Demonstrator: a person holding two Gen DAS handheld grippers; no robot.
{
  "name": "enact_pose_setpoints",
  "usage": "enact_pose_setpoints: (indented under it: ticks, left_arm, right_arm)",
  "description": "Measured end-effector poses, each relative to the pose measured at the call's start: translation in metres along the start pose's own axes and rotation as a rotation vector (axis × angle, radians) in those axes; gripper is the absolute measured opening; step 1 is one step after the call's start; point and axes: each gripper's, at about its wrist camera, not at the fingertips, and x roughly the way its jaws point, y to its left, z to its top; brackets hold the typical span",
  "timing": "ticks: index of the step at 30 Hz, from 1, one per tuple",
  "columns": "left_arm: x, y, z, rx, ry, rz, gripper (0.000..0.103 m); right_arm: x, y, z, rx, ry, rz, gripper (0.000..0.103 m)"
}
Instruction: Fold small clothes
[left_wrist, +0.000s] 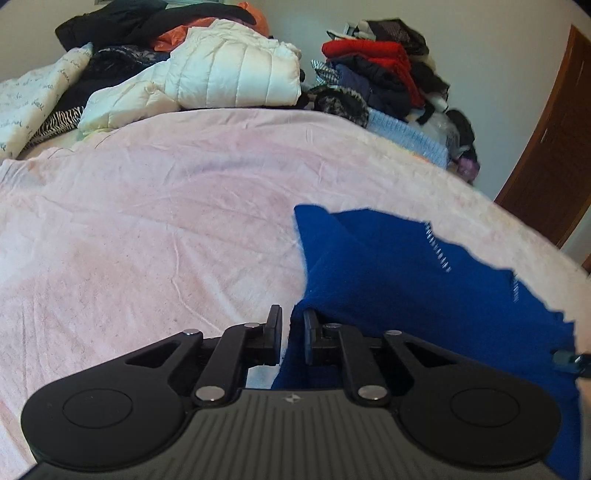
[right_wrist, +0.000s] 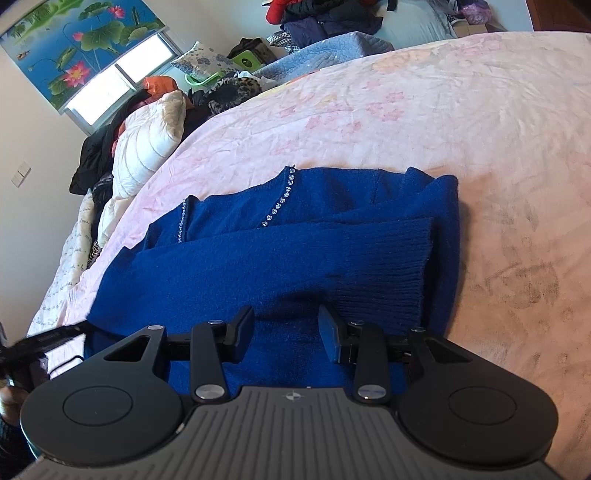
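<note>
Left wrist view: left gripper (left_wrist: 292, 325), jaws narrow, pinching the edge of the blue sweater (left_wrist: 406, 280), which lies on the pink bedspread (left_wrist: 147, 206). Clothes pile (left_wrist: 207, 70) beyond.

Right wrist view: right gripper (right_wrist: 286, 326), jaws partly apart over the sweater (right_wrist: 295, 240), pads not pressing it.
</note>
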Motion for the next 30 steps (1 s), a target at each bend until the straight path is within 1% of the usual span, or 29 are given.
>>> enact_pose_setpoints:
  ticks: [2, 3, 4, 5, 6, 7, 8, 9, 10, 11, 12, 14, 15, 16, 17, 18, 19, 20, 21, 23, 25, 26, 27, 28, 29, 30]
  left_arm:
    - [-0.011, 0.008, 0.008, -0.092, -0.043, -0.048, 0.02]
    - [-0.016, 0.011, 0.012, -0.129, -0.082, -0.053, 0.022]
    - [-0.02, 0.012, 0.017, -0.144, -0.102, -0.049, 0.025]
    - [-0.021, 0.011, 0.023, -0.14, -0.086, -0.058, 0.031]
    - [-0.02, 0.009, 0.028, -0.136, -0.058, -0.09, 0.033]
    - [-0.02, 0.008, 0.031, -0.146, -0.053, -0.129, 0.033]
    - [-0.018, 0.005, 0.033, -0.154, -0.061, -0.163, 0.035]
    - [-0.012, 0.0, 0.036, -0.149, -0.071, -0.187, 0.049]
    - [-0.003, -0.007, 0.04, -0.132, -0.076, -0.204, 0.059]
    - [0.008, -0.013, 0.044, -0.118, -0.083, -0.203, 0.069]
    - [0.022, -0.019, 0.048, -0.111, -0.077, -0.199, 0.069]
    - [0.058, -0.028, 0.055, -0.105, 0.0, -0.214, 0.069]
    - [0.076, -0.031, 0.056, -0.108, 0.041, -0.178, 0.069]
    - [0.092, -0.032, 0.055, -0.113, 0.089, -0.114, 0.069]
    - [0.108, -0.032, 0.053, -0.105, 0.137, -0.051, 0.068]
    - [0.113, -0.034, 0.051, -0.06, 0.127, -0.034, 0.07]
    - [0.117, -0.039, 0.049, 0.015, 0.116, 0.015, 0.07]
    - [0.119, -0.041, 0.046, 0.063, 0.114, 0.035, 0.068]
    - [0.119, -0.042, 0.044, 0.091, 0.112, 0.034, 0.067]
    - [0.121, -0.045, 0.041, 0.146, 0.106, 0.05, 0.067]
    - [0.118, -0.05, 0.04, 0.168, 0.116, 0.079, 0.067]
    - [0.114, -0.051, 0.041, 0.154, 0.133, 0.089, 0.067]
    - [0.105, -0.052, 0.042, 0.137, 0.144, 0.073, 0.068]
    - [0.092, -0.053, 0.042, 0.123, 0.145, 0.027, 0.068]
    - [0.078, -0.054, 0.045, 0.111, 0.124, -0.023, 0.068]
    - [0.065, -0.06, 0.047, 0.116, 0.088, -0.054, 0.069]
  right_arm:
    - [0.0, 0.001, 0.0, -0.001, -0.001, -0.002, 0.045]
    - [-0.001, 0.002, 0.001, 0.003, 0.002, -0.001, 0.046]
    - [-0.002, 0.003, 0.004, 0.012, 0.008, -0.01, 0.046]
    - [-0.005, 0.004, 0.006, 0.031, 0.003, -0.024, 0.048]
    - [-0.009, 0.006, 0.009, 0.046, -0.016, -0.028, 0.05]
    - [-0.014, 0.009, 0.011, 0.052, -0.044, -0.013, 0.05]
    - [-0.017, 0.012, 0.013, 0.052, -0.06, 0.005, 0.05]
    - [-0.018, 0.016, 0.015, 0.048, -0.06, 0.03, 0.051]
    - [-0.015, 0.021, 0.017, 0.034, -0.052, 0.045, 0.052]
    - [-0.012, 0.028, 0.019, 0.014, -0.05, 0.042, 0.053]
    - [-0.007, 0.034, 0.022, -0.005, -0.049, 0.03, 0.054]
    - [0.005, 0.042, 0.027, -0.038, -0.03, 0.004, 0.058]
    - [0.011, 0.045, 0.028, -0.066, -0.02, -0.026, 0.058]
    - [0.019, 0.045, 0.028, -0.102, -0.003, -0.09, 0.058]
    - [0.026, 0.044, 0.027, -0.138, 0.02, -0.177, 0.053]
    - [0.031, 0.043, 0.023, -0.21, 0.031, -0.247, 0.049]
    - [0.03, 0.044, 0.018, -0.297, 0.022, -0.264, 0.048]
    - [0.027, 0.042, 0.014, -0.314, 0.025, -0.266, 0.048]
    - [0.024, 0.038, 0.014, -0.293, 0.032, -0.259, 0.048]
    - [0.021, 0.034, 0.014, -0.293, 0.034, -0.246, 0.047]
    - [0.02, 0.032, 0.013, -0.279, 0.025, -0.237, 0.05]
    - [0.02, 0.034, 0.014, -0.282, 0.029, -0.239, 0.054]
    - [0.02, 0.038, 0.015, -0.284, 0.036, -0.237, 0.056]
    - [0.016, 0.041, 0.017, -0.266, 0.035, -0.232, 0.058]
    - [0.01, 0.042, 0.022, -0.226, 0.015, -0.215, 0.06]
    - [0.002, 0.043, 0.027, -0.195, -0.017, -0.178, 0.061]
